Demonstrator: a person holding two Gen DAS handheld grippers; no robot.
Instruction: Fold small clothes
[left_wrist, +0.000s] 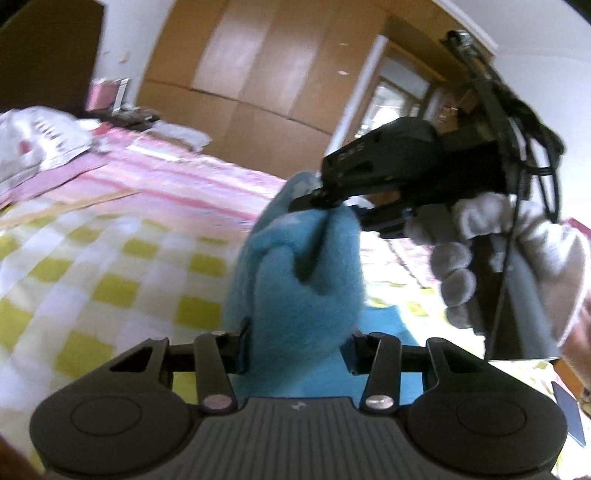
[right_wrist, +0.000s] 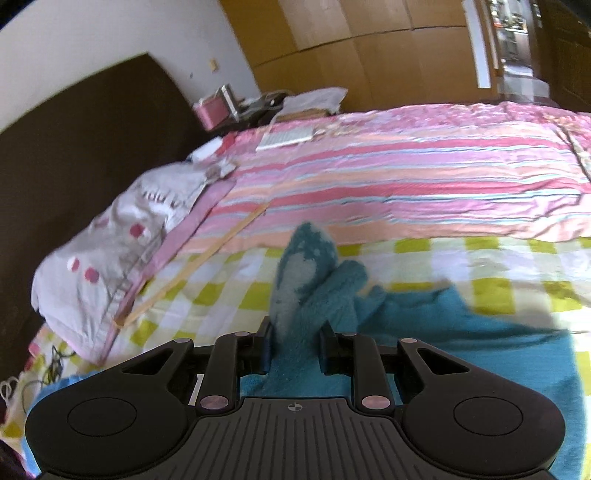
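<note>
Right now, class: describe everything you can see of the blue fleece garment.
The blue fleece garment looks soft and fuzzy, with a paler patch on one raised flap. It is bunched and lifted above the checked blanket, pinched between the left gripper fingers and the right gripper fingers; its remainder trails onto the bed.

A fluffy blue fleece garment (left_wrist: 295, 280) with a paler patch lies over a yellow-and-white checked blanket (right_wrist: 480, 266). Beyond it is a pink striped quilt (right_wrist: 388, 177), then a grey pillow with red dots (right_wrist: 122, 236). Both hand-held grippers are black; a white glove (left_wrist: 517, 251) holds one.
</note>
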